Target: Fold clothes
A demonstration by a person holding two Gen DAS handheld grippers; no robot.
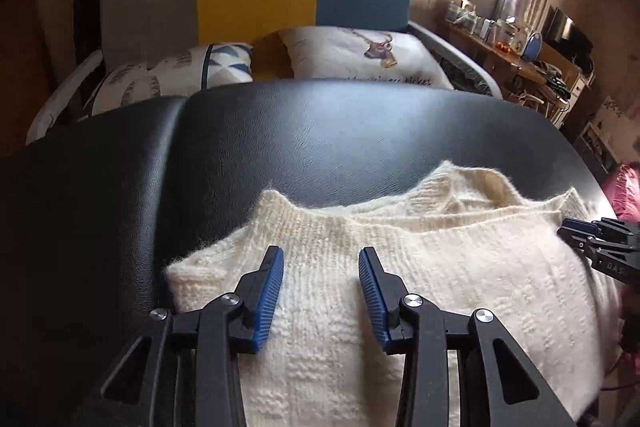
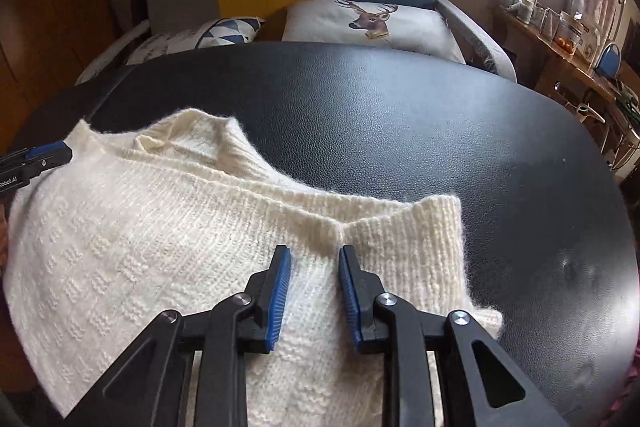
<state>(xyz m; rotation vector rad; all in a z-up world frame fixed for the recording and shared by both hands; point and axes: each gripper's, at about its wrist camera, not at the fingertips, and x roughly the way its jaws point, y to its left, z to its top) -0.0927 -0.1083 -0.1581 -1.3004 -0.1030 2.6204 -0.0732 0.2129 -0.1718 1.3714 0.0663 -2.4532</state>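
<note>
Cream knit sweater (image 2: 160, 247) lying folded on a black padded table (image 2: 440, 131), both grippers over it.

The left gripper (image 1: 321, 253) hangs with its jaws wide apart over the sweater's left part, holding nothing. The right gripper (image 2: 315, 251) has a narrower gap, its blue fingertips (image 2: 283, 259) straddling the ribbed edge, not clamped.

Both wrist views close, forward, sharing sweater (image 1: 440, 267)

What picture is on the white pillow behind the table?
A brown deer head with antlers on the pillow, clearest in the right wrist view.
</note>
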